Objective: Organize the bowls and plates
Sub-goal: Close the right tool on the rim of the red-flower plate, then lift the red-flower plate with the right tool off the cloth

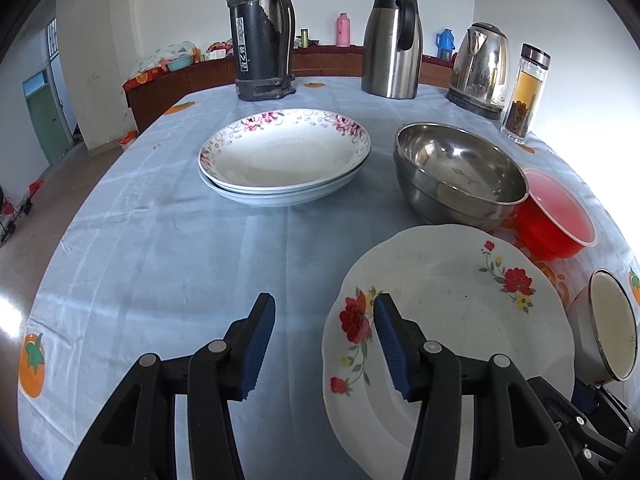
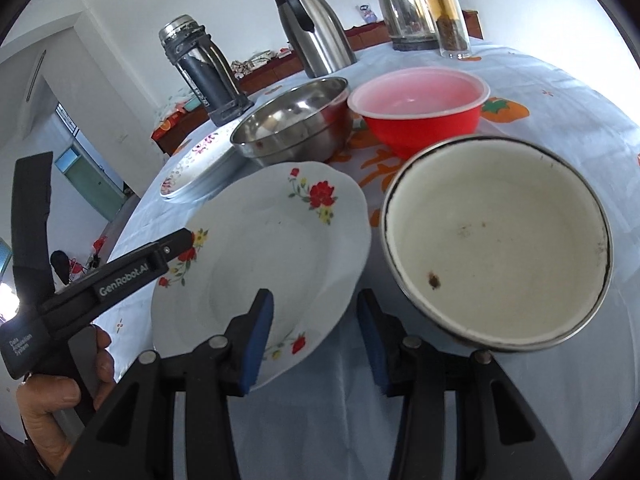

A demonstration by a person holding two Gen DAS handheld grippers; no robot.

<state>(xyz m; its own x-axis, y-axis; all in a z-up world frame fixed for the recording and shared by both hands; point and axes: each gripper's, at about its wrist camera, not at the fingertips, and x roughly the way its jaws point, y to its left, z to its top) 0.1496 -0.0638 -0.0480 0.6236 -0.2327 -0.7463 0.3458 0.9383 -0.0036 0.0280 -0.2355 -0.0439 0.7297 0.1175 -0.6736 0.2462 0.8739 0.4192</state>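
Three bowls stood at the right of the left wrist view: one steel bowl, one red plastic bowl and one white enamel bowl at the right edge. One red-flowered plate lay at lower right. The plate stack at upper centre held at least two; its exact count could not be told. Two flasks, one kettle and one glass bottle lined the top.

Flowered plate before steel bowl; plate stack left; flasks behind.
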